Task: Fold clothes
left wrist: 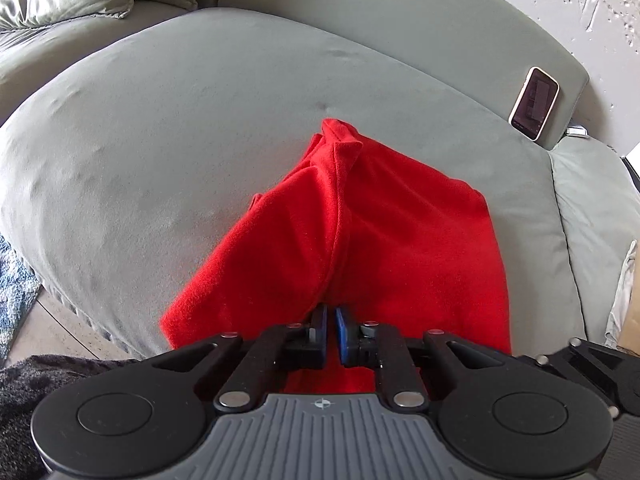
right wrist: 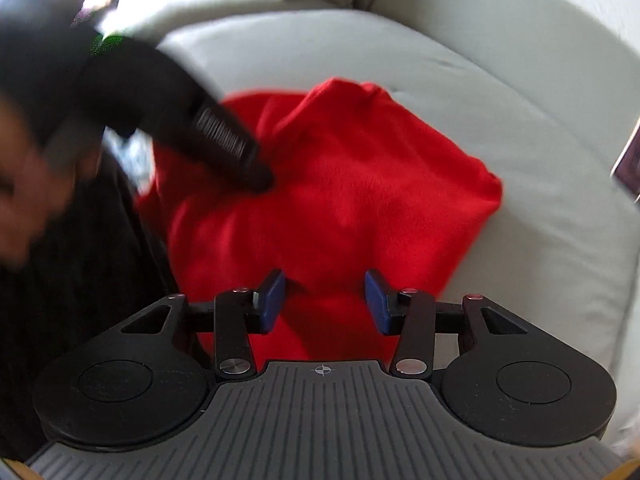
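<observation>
Left gripper (left wrist: 331, 334): jaws nearly together, pinching a ridge of the red shirt (left wrist: 360, 232) that rises from the near hem up toward the collar (left wrist: 340, 136). Right gripper (right wrist: 325, 300): jaws apart, nothing between the pads, only red cloth lying beneath and past them; released, by the look of it. Shirt spread on the grey-green sofa cushion (left wrist: 160, 120), near edge hanging toward the camera, far end bunched to a point, right side flat with a squarish corner, left side sloping off in a loose flap. In the right wrist view, blurred: the left gripper's dark body reaching down from the upper left onto the cloth, a hand (right wrist: 24, 184) behind it, hard to read further. Phone (left wrist: 534, 104) propped on the sofa arm, well apart from the shirt. Rug (left wrist: 16, 292) on the floor at the left. Judged from the lie of the cloth: folding begun, not finished. One lengthwise crease seemingly being formed under the left pinch, no tidy rectangle yet, collar end still crumpled. Left to do, most likely: laying the lifted side over, smoothing, then at least one cross fold.
</observation>
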Action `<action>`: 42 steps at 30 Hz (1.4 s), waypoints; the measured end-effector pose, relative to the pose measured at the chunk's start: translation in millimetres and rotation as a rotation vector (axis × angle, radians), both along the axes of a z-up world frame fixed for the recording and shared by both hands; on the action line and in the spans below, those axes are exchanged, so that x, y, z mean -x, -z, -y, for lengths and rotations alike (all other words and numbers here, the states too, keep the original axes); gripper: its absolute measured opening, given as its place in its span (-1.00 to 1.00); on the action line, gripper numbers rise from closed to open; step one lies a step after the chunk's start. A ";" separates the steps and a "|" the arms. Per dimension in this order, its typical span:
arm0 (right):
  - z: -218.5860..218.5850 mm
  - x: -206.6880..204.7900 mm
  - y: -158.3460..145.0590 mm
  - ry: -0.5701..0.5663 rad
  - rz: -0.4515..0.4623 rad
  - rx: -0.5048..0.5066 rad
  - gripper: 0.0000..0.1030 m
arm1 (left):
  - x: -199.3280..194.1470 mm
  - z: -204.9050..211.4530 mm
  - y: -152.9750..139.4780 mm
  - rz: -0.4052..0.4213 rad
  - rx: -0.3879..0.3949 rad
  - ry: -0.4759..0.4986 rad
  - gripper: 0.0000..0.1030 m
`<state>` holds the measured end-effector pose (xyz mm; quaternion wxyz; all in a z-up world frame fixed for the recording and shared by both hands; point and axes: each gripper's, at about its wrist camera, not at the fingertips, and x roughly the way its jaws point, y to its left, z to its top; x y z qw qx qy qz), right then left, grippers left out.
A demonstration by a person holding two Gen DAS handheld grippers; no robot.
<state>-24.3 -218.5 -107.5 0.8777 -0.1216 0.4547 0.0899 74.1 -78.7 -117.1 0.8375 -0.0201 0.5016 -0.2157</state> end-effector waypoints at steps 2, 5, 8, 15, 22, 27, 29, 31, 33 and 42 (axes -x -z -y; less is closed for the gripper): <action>3.9 9.7 -1.0 0.001 -0.002 0.019 -0.05 | 0.8 -0.7 0.6 0.003 0.001 -0.001 -0.72; 16.8 21.7 1.4 0.051 -0.056 0.065 0.05 | 1.2 -1.4 1.1 0.004 0.004 -0.004 -0.72; 42.8 36.9 -3.6 0.139 -0.085 -0.055 0.05 | 1.5 -0.4 1.7 0.011 0.003 -0.004 -0.72; 43.1 48.6 -36.1 0.123 0.039 -0.165 0.01 | 30.1 -2.0 -22.0 0.037 0.018 0.034 -0.76; 15.1 27.8 -22.6 0.009 0.037 -0.152 -0.15 | 36.6 4.8 8.5 -0.034 -0.072 0.061 -0.76; 11.2 33.5 2.3 -0.016 -0.033 -0.036 -0.38 | 26.2 3.8 19.8 -0.073 -0.087 0.053 -0.64; 16.6 38.4 0.4 -0.003 -0.051 -0.048 -0.38 | 26.1 4.0 18.9 -0.072 -0.092 0.055 -0.64; 26.1 40.2 -3.3 0.040 -0.081 -0.098 -0.36 | 28.5 4.8 15.3 -0.066 -0.101 0.056 -0.64; 37.8 43.8 -8.6 0.088 -0.108 -0.168 -0.31 | 32.3 3.8 10.1 -0.062 -0.099 0.062 -0.67; 93.4 69.2 -46.1 0.296 -0.016 -0.531 0.00 | 48.5 -18.1 -37.4 0.084 0.048 0.071 -0.15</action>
